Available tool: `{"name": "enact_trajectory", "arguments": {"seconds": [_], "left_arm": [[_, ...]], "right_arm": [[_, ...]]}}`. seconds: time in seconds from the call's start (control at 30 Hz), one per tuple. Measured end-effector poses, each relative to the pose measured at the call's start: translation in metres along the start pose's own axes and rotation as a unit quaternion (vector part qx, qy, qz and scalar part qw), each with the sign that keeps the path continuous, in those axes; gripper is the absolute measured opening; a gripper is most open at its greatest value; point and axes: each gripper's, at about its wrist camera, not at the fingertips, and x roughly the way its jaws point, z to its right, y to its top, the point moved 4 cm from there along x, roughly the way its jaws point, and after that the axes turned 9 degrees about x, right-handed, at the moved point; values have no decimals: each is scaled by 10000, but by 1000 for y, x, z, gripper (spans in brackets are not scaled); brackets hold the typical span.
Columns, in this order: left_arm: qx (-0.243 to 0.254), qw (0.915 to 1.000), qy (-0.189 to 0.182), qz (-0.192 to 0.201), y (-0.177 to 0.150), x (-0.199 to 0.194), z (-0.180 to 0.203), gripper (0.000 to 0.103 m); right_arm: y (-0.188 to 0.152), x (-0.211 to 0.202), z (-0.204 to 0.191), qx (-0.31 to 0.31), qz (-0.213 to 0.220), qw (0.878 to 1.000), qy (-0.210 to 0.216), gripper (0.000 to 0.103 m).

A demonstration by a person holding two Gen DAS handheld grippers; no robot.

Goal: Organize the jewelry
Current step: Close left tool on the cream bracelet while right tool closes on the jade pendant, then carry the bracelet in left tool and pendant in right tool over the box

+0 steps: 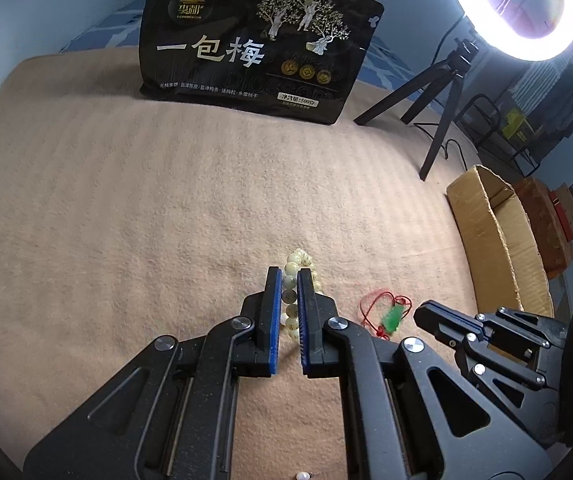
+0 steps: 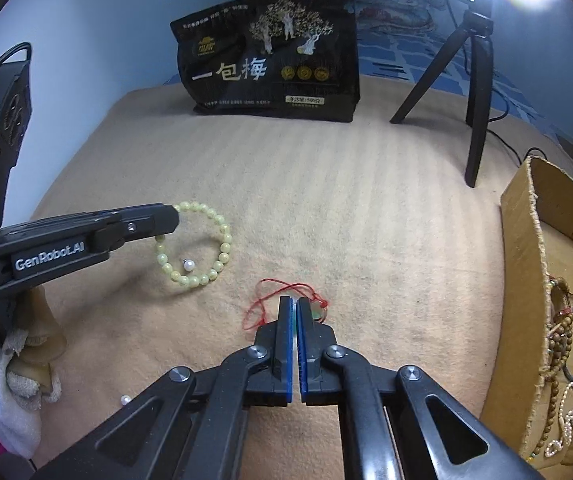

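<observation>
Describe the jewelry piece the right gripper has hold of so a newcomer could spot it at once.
On the tan blanket, left of the cardboard box, the right gripper is shut on a green pendant strung on a thin red cord. The neighbouring pale beaded bracelet and loose white pearl have no cord.

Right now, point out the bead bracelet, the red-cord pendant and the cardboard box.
Bead bracelet [image 2: 222, 236]: right wrist view, on a bead of its right arc.
Red-cord pendant [image 2: 264, 294]: right wrist view, on the red cord loop.
Cardboard box [image 2: 526, 248]: right wrist view, on its near wall.
</observation>
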Motion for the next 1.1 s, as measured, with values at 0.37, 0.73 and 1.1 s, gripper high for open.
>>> {"name": "enact_trajectory", "arguments": {"seconds": [0.37,0.73,1.1], "left_arm": [[-20,10000,22,30,-2,-7,-2,5],[45,10000,17,73,1,-9,5,5],[180,9994,-92,295,9,-32,26,5]], "right_arm": [[-1,13,6,235,-236,9992,201,52],[-4,32,-5,-87,-323,9994,-119,30],[4,-12,-1,-51,64,10000,-7,30]]}}
